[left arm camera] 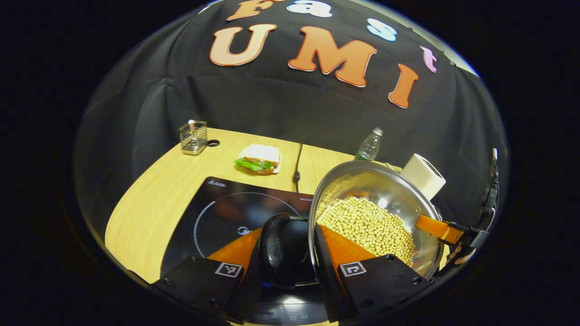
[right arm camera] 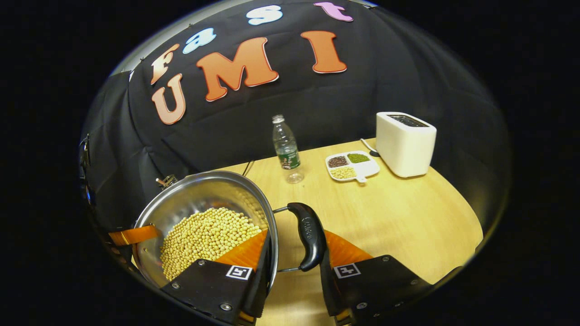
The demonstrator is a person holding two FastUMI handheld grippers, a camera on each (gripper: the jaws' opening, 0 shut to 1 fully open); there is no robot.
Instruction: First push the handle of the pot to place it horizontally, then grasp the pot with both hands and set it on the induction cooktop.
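Observation:
A steel pot (left arm camera: 378, 188) full of soybeans (left arm camera: 367, 226) sits between both grippers, its left side over the right part of the black induction cooktop (left arm camera: 217, 203). My left gripper (left arm camera: 290, 235) is shut on the pot's black left handle (left arm camera: 274, 246) and rim, with one finger inside the pot. My right gripper (right arm camera: 297, 240) is shut the same way on the black right handle (right arm camera: 310, 237), and its orange finger (left arm camera: 435, 226) shows across the pot (right arm camera: 199, 192). Whether the pot rests on anything is hidden.
A sandwich (left arm camera: 258, 159), a wire basket (left arm camera: 193, 137) and a cable (left arm camera: 297, 163) lie behind the cooktop. A water bottle (right arm camera: 285, 149), a divided dish of beans (right arm camera: 352, 165) and a white toaster (right arm camera: 404, 142) stand on the wooden table (right arm camera: 408, 217) to the right.

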